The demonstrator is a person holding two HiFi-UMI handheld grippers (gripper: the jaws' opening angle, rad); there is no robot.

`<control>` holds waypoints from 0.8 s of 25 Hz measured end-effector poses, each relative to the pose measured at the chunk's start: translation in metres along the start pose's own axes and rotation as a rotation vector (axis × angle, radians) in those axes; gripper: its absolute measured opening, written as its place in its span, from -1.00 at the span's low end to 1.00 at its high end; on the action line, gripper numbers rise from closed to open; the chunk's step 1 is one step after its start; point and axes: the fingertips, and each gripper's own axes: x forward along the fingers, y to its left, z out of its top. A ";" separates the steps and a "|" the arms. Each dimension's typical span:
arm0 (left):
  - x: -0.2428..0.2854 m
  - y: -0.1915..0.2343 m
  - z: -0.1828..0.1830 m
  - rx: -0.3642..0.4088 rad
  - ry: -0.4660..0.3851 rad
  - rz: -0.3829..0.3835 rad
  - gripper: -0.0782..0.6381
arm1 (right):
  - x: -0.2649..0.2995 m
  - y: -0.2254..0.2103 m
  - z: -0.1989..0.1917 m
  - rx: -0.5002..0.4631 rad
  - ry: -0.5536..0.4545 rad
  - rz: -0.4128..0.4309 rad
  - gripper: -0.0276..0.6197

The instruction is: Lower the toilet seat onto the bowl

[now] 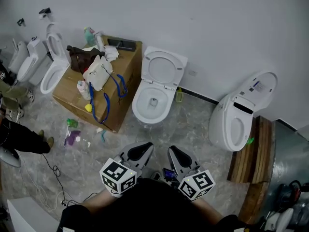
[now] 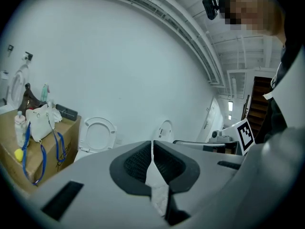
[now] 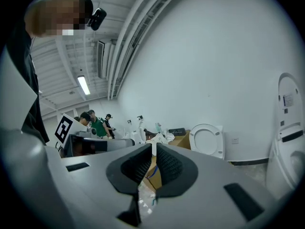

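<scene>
The white toilet seat (image 1: 163, 67) stands raised, apparently leaning on the wall, above its open bowl (image 1: 150, 120). A cardboard box (image 1: 126, 83) crowds the bowl's left edge; bare floor (image 1: 193, 124) lies to its right. The left gripper (image 1: 141, 151) and right gripper (image 1: 177, 154) hang well short of it, jaws closed on nothing.

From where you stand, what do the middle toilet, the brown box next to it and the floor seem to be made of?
Middle toilet: probably glazed ceramic, white and glossy. Its raised seat looks like smooth white plastic, though I cannot be sure.
Brown box: plain cardboard, tan and dull, with sharp folded edges.
Floor: polished stone or marble-look tile, grey and veined, with a faint sheen.
</scene>
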 end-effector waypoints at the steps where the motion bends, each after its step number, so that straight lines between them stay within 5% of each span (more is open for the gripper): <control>1: 0.001 0.008 0.005 0.005 0.003 -0.012 -0.71 | 0.009 0.000 0.003 0.001 -0.001 -0.012 -0.75; 20: 0.000 0.133 0.049 -0.082 0.006 -0.145 -0.71 | 0.128 0.016 0.024 -0.024 0.071 -0.169 -0.76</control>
